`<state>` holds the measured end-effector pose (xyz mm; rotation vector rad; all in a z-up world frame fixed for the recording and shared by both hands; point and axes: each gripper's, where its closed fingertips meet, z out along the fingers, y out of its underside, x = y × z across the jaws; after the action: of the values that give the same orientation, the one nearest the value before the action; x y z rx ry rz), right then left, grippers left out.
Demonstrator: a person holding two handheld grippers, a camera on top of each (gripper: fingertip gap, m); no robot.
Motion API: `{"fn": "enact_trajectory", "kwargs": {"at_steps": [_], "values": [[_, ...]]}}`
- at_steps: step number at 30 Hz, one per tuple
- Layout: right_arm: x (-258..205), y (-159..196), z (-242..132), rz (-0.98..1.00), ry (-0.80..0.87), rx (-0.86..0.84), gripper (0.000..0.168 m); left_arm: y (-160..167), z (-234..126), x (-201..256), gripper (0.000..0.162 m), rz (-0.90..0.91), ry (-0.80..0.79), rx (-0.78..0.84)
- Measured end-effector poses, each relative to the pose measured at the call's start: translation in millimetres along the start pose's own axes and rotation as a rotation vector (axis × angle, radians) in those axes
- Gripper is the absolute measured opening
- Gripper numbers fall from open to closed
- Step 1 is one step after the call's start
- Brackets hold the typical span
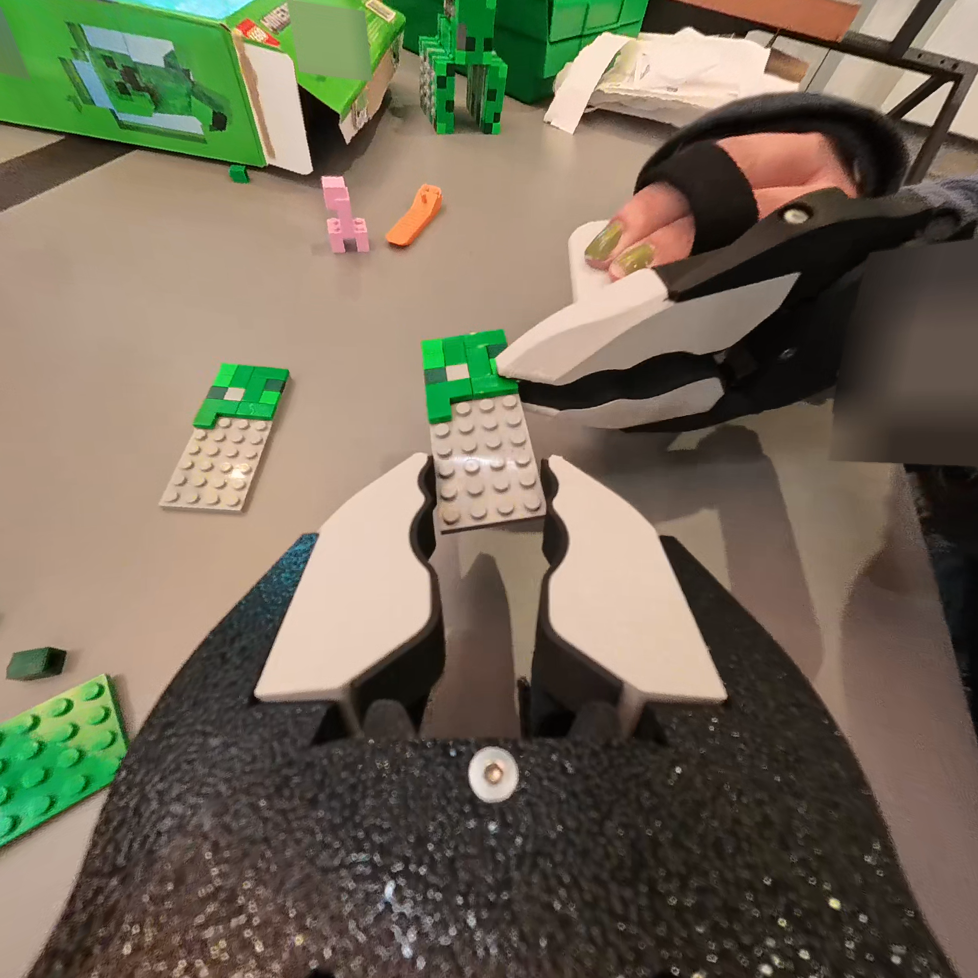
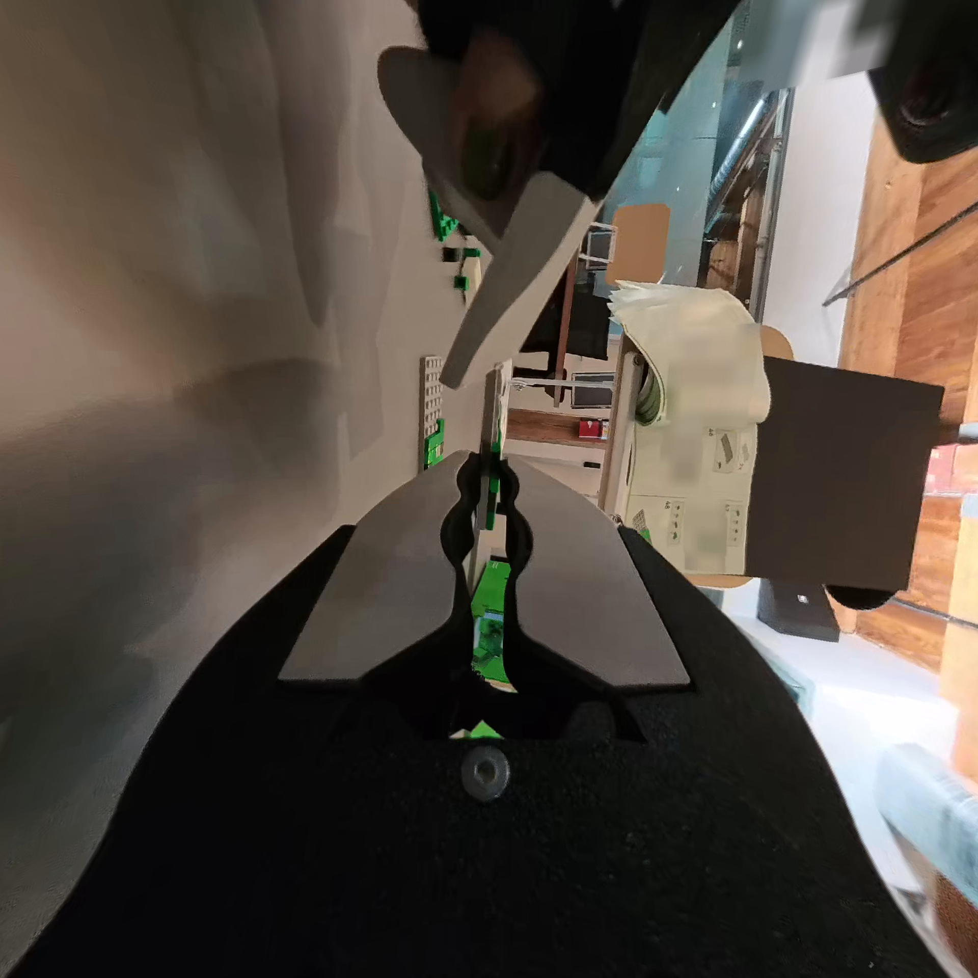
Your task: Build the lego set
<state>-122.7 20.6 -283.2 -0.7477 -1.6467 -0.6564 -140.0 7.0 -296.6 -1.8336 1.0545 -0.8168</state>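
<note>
A grey studded plate (image 1: 487, 465) with green tiles (image 1: 465, 370) on its far end is held above the grey table (image 1: 132, 555). My left gripper (image 1: 487, 495) is shut on the plate's near end, one finger on each long side. My right gripper (image 1: 510, 378) comes in from the right and is shut on the green-tiled end. In the right wrist view the plate (image 2: 489, 418) shows edge-on between my right gripper's (image 2: 489, 476) fingers, with a left gripper finger (image 2: 492, 296) beyond it. A second, similar plate (image 1: 222, 450) lies flat to the left and also shows in the right wrist view (image 2: 431, 402).
A green set box (image 1: 132, 79), a built green figure (image 1: 465, 69) and papers (image 1: 661, 69) stand at the back. A pink figure (image 1: 344, 217) and an orange brick separator (image 1: 415, 217) lie mid-table. A green plate (image 1: 47, 751) and a dark green brick (image 1: 36, 663) lie near left. An open instruction booklet (image 2: 688, 450) shows right.
</note>
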Motion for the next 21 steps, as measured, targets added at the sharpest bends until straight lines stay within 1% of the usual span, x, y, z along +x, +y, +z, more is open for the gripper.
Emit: {"fn": "enact_trajectory", "kwargs": {"at_steps": [3, 5, 6, 7, 8, 12, 14, 15, 17, 18, 19, 21], "values": [[1, -3, -1, -0.006, 0.012, 0.011, 0.012, 3, 0, -2, 0.037, -0.002, -0.009, -0.013], [-1, -4, 0, -0.015, 0.013, 0.009, 0.012, 3, 0, -3, 0.037, -0.011, -0.003, -0.014], [-2, -4, 0, -0.028, 0.013, 0.008, 0.011, 3, 0, -2, 0.037, -0.010, 0.002, -0.014], [-3, -4, 0, -0.049, 0.011, 0.008, 0.006, 3, 0, -2, 0.037, -0.010, 0.001, -0.010], [-4, -5, 0, -0.057, 0.003, 0.012, 0.006, 4, 0, -2, 0.037, -0.004, 0.003, -0.017], [-11, -6, -2, 0.044, -0.083, 0.051, 0.006, 9, 2, 0, 0.037, 0.008, 0.026, -0.042], [-16, -8, -6, 0.175, -0.148, 0.105, 0.006, 13, 4, 3, 0.037, 0.032, 0.064, -0.058], [-17, -9, -10, 0.255, -0.185, 0.142, 0.008, 15, 5, 4, 0.037, 0.075, 0.073, -0.062], [-19, -11, -18, 0.411, -0.268, 0.205, 0.031, 17, 3, -2, 0.037, 0.170, 0.054, -0.074], [-19, -11, -20, 0.473, -0.303, 0.219, 0.042, 15, 2, -2, 0.037, 0.167, 0.058, -0.060], [-16, -9, -20, 0.493, -0.293, 0.212, 0.047, 12, 0, 0, 0.037, 0.129, 0.090, -0.047], [-11, -5, -18, 0.410, -0.245, 0.182, 0.048, 8, -2, 5, 0.037, 0.026, 0.164, -0.024]]}}
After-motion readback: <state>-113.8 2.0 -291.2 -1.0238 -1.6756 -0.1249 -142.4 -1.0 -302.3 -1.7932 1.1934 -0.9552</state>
